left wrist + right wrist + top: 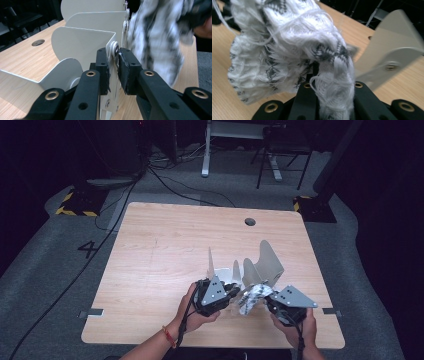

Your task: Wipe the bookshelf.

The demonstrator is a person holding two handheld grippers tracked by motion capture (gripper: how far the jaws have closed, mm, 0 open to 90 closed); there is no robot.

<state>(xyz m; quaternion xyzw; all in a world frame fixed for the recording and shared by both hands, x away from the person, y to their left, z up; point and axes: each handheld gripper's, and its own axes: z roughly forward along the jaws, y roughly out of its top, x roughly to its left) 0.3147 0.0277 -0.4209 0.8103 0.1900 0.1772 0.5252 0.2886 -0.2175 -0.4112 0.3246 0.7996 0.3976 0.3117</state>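
High view: two grippers over one bench [150,250]. Left gripper [231,292] jaws clench one white rack [265,262]; right gripper [268,301] jaws grasp one knitted sock [251,297].

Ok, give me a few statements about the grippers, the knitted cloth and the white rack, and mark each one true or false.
1. The right gripper is shut on the knitted cloth. True.
2. The cloth is plain red. False: it is white with a dark grey pattern.
3. The left gripper has its jaws on either side of an edge of the white metal rack. True.
4. The rack stands on the floor. False: it stands on the wooden table.
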